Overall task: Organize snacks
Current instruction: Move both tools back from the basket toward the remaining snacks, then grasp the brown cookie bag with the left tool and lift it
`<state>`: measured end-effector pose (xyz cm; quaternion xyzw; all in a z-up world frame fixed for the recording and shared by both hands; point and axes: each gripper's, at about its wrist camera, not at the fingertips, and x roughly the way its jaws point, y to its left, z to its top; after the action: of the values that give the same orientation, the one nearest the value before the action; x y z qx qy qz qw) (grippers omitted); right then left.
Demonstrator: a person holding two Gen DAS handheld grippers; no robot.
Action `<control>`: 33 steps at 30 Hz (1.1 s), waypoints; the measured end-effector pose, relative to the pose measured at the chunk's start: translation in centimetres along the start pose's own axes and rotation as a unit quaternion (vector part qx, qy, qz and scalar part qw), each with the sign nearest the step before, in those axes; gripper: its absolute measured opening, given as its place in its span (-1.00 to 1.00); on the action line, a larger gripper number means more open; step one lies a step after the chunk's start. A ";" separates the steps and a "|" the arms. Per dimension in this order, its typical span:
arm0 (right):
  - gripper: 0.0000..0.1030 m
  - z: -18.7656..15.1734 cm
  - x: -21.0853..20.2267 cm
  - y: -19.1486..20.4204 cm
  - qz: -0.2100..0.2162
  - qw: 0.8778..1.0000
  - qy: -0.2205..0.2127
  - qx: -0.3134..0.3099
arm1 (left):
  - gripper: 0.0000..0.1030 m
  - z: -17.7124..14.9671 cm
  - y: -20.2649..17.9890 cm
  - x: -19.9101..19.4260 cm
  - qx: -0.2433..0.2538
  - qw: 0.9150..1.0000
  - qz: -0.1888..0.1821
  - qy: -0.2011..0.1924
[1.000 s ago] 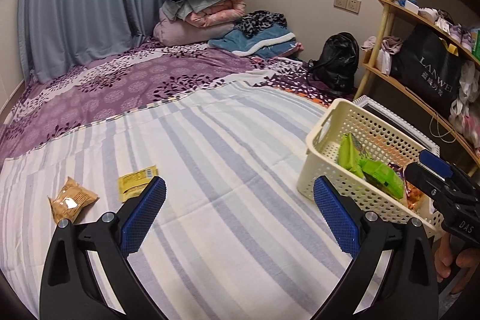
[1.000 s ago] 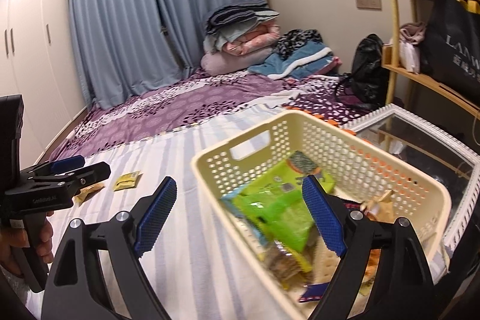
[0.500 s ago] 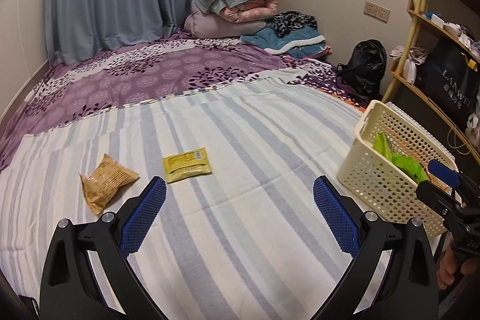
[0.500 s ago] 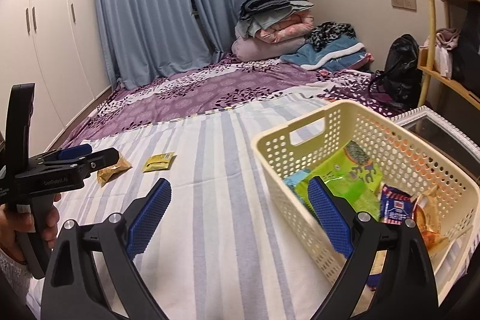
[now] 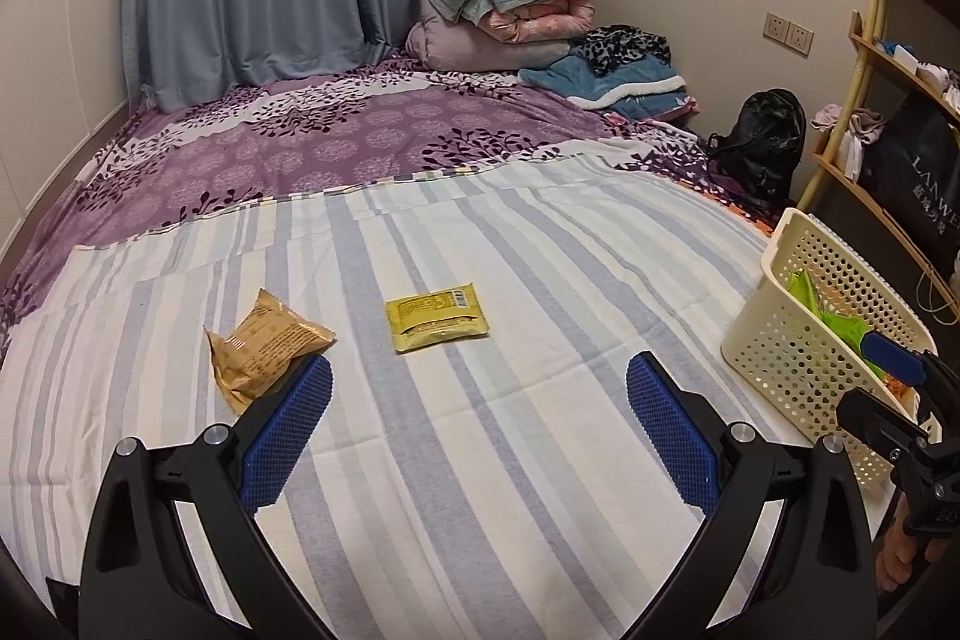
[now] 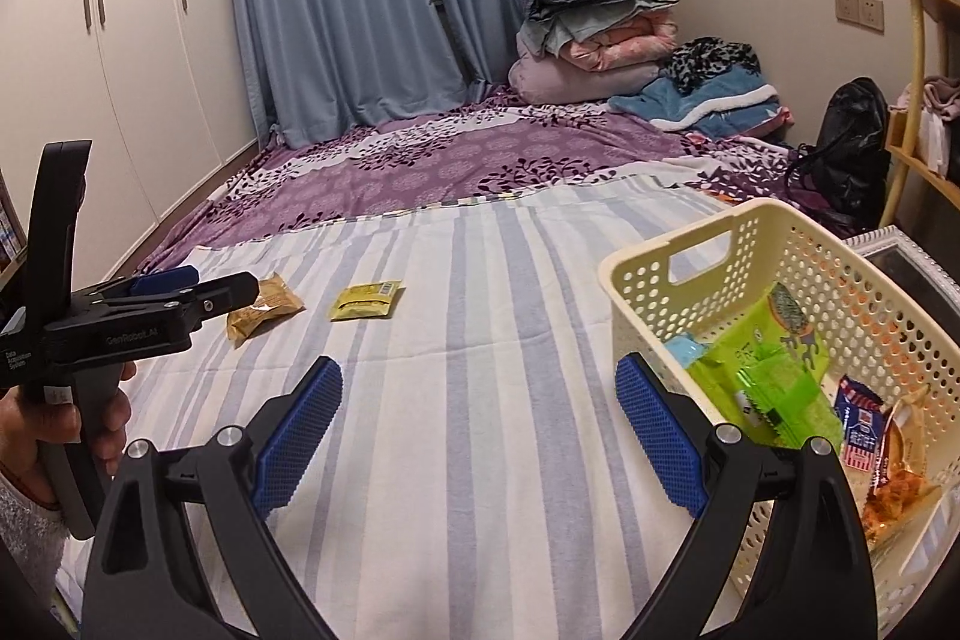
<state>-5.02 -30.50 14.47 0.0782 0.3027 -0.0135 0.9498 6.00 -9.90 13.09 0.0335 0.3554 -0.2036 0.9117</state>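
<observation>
A brown snack packet [image 5: 264, 340] and a flat yellow packet [image 5: 437, 317] lie on the striped bed sheet. My left gripper [image 5: 478, 388] is open and empty, just short of them, its left pad next to the brown packet. A cream perforated basket [image 6: 780, 274] stands at the right and holds green, blue and orange snack packs [image 6: 762, 370]. My right gripper [image 6: 478, 394] is open and empty, its right pad by the basket's near wall. The two packets also show in the right wrist view: brown [image 6: 264, 310], yellow [image 6: 364, 300]. The basket also shows in the left wrist view [image 5: 804, 340].
Folded quilts and clothes [image 5: 510, 4] are piled at the far end of the bed. A black bag [image 5: 762, 142] and a bamboo shelf [image 5: 870, 148] stand at the right. A white wardrobe [image 6: 120, 58] is on the left. A white framed panel [image 6: 900, 256] lies behind the basket.
Both grippers have swung left, away from the basket. The brown and yellow packets now lie nearer the middle of the left wrist view and closer. Both stay open.
</observation>
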 end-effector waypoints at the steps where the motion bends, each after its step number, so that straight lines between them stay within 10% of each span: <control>1: 0.78 0.1 0.1 0.2 0.002 1.000 0.001 -0.001 | 0.94 0.0 0.2 0.0 -0.001 1.000 0.002 0.001; 33: 0.78 -1.4 6.0 3.4 0.042 0.997 0.063 -0.012 | 0.94 -1.0 4.3 4.0 -0.033 0.998 0.028 0.039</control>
<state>-0.71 -26.81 10.33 0.0802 0.3588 0.0348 0.9293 9.71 -7.13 9.39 0.0214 0.3957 -0.1651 0.9032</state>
